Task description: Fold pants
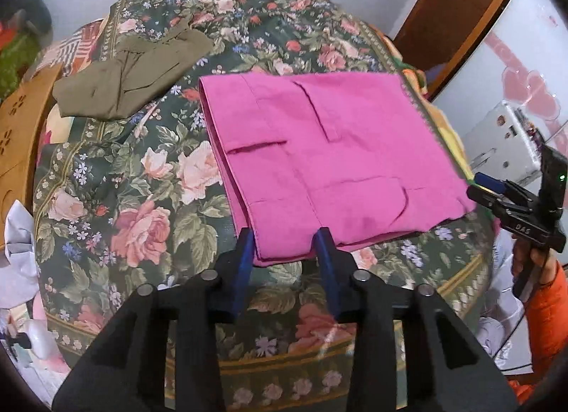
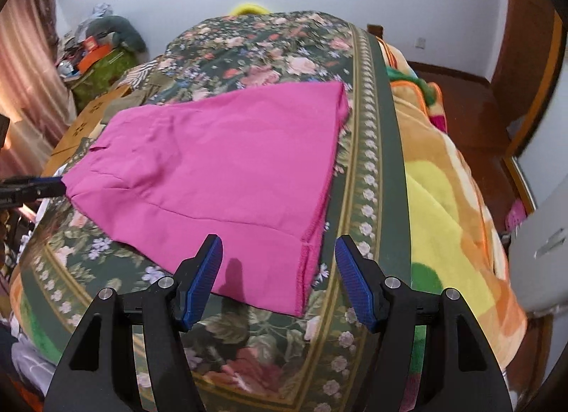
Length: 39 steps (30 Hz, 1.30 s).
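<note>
Pink pants (image 1: 319,160) lie folded flat on a floral bedspread (image 1: 142,199); they also show in the right wrist view (image 2: 220,163). My left gripper (image 1: 287,238) is open, its blue fingers straddling the pants' near corner edge. My right gripper (image 2: 278,248) is open wide, just short of the pants' near hem corner, touching nothing. In the left wrist view the right gripper (image 1: 497,199) is off the bed's right edge. In the right wrist view the left gripper (image 2: 53,184) touches the pants' left corner.
An olive garment (image 1: 131,78) lies crumpled at the bed's far left. A wooden headboard (image 1: 25,135) stands left of it. A bright fleece blanket (image 2: 443,191) covers the bed's right side. White furniture (image 1: 504,135) stands at the right.
</note>
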Motion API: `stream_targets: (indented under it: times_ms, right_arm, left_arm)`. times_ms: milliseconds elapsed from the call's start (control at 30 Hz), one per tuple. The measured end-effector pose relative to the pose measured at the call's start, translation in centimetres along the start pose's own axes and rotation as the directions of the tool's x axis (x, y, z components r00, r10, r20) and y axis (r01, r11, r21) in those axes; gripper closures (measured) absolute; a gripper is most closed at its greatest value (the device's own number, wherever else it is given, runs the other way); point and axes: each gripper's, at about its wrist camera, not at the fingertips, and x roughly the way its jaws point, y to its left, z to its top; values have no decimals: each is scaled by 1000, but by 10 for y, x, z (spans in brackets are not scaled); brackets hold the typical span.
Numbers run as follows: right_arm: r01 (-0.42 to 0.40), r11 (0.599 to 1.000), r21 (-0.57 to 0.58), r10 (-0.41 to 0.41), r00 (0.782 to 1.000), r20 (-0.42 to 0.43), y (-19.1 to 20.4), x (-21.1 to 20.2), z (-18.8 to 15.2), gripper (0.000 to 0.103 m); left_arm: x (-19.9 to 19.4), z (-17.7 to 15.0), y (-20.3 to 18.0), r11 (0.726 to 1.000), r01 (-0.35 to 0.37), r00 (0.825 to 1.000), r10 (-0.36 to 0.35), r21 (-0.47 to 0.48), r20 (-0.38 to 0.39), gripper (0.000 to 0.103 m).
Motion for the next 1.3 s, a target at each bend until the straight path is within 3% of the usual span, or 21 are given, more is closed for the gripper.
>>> stream_targets:
  times_ms: [67,167,233,300,533,767,900,1067,1300]
  right_arm:
    - [-18,1000,13,18,1000,-23,-3,7,-4,42]
    - [-33,999,-2,33,997,-73,-1,21,-12,65]
    - [-51,999,-9,50,997,-55,0,21,-16,73]
    - [-21,999,-24,20,999,-40,1,16,-14,98]
    - [45,995,-86,-49,998,-42,-2,21,-21,99]
    - [20,997,-72,-27,995,-93,-7,17,-8,97]
    - [23,997,-72,-27,998,-59,-9,5,7,87]
    - [-1,999,-41,1,1000,0,-14,0,35,81]
    - [4,1000,-23,-2,998,67,-26,23,84,66]
  left_arm:
    - [2,0,-2,1000,-27,1000,27,2,9,81]
    - [-2,-1,-2,998,-64,997,64,4,32,86]
    - [-6,-1,-1,995,-101,994,100,18,49,87]
    - [-10,-1,-1,993,-118,992,116,28,59,87]
    - [5,-9,1,987,-155,987,154,39,37,86]
    - [-6,-6,1,987,-139,989,135,78,62,85]
    - [-22,11,10,989,-138,985,132,51,114,84]
    - [-24,48,20,986,-161,973,153,36,172,72]
    - [12,96,46,991,-134,981,137,-27,136,72]
